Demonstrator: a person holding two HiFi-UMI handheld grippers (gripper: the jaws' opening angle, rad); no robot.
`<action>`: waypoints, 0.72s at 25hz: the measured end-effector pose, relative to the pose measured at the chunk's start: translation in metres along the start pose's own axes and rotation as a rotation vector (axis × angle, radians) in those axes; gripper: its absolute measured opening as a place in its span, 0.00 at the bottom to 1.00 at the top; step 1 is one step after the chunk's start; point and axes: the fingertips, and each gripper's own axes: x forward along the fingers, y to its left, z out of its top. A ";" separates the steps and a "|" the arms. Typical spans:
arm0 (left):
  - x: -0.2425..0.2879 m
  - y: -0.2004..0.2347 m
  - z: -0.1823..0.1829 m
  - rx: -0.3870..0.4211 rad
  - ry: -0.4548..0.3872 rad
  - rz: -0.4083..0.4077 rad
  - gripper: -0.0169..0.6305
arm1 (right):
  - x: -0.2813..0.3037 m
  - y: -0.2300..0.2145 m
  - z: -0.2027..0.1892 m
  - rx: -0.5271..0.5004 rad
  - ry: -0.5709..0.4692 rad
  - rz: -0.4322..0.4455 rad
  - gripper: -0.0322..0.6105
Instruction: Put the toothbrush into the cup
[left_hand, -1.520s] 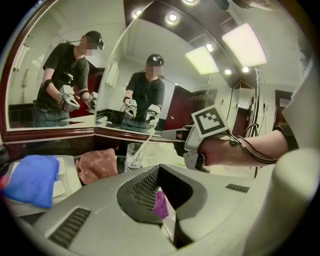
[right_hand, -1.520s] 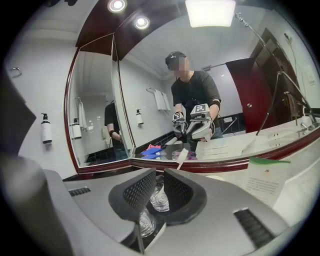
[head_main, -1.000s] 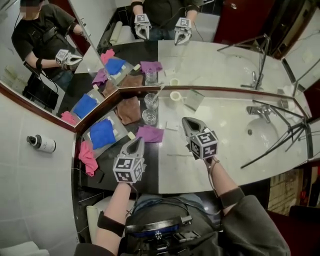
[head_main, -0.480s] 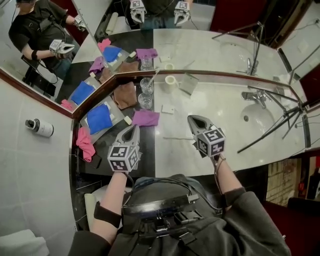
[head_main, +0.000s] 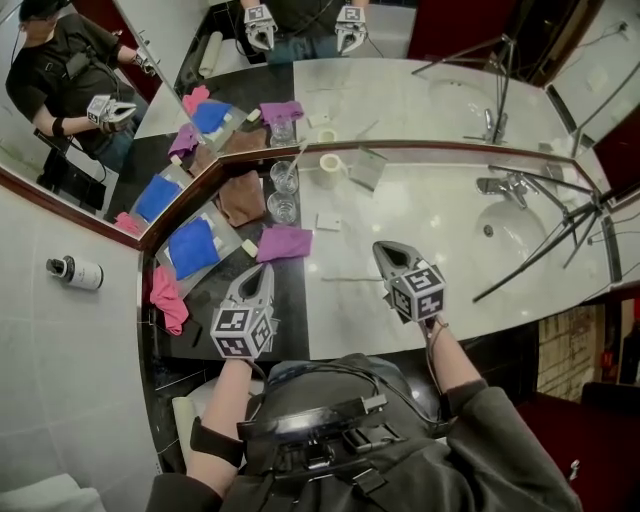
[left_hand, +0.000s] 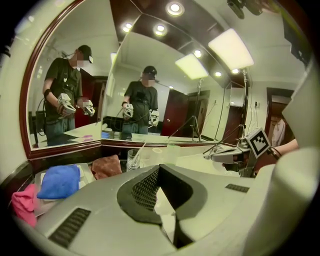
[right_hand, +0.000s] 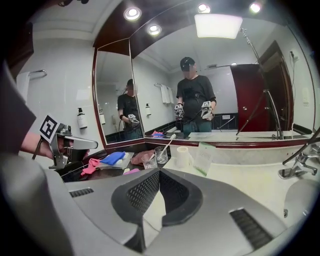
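A thin white toothbrush (head_main: 348, 278) lies flat on the pale counter between my two grippers. Two clear glass cups stand by the mirror: the front cup (head_main: 283, 208) looks empty, and the back cup (head_main: 283, 176) holds another toothbrush (head_main: 297, 158) leaning right. From the right gripper view the cups (right_hand: 160, 154) stand ahead and to the left. My left gripper (head_main: 262, 272) is shut and empty over the dark counter strip. My right gripper (head_main: 383, 250) is shut and empty, just beyond the lying toothbrush's right end. Neither touches a cup.
A purple cloth (head_main: 284, 243), a brown cloth (head_main: 240, 197), a blue cloth on a tray (head_main: 192, 248) and a pink cloth (head_main: 165, 300) lie at the left. A white paper cup (head_main: 328, 163) and a packet (head_main: 365, 168) stand by the mirror. The sink (head_main: 515, 232) with tripod legs is at the right.
My right gripper has drawn back from the mirror and to the right, lower over the counter. The left gripper has eased back a little. Both stay shut.
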 end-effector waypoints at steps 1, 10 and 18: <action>0.001 0.000 -0.001 -0.006 -0.001 0.001 0.03 | 0.000 0.001 -0.003 -0.018 0.013 0.005 0.08; 0.006 -0.003 -0.012 0.003 0.023 -0.004 0.03 | 0.023 0.033 -0.066 -0.433 0.303 0.157 0.14; 0.007 -0.002 -0.026 -0.014 0.044 -0.004 0.03 | 0.058 0.048 -0.137 -0.747 0.592 0.355 0.32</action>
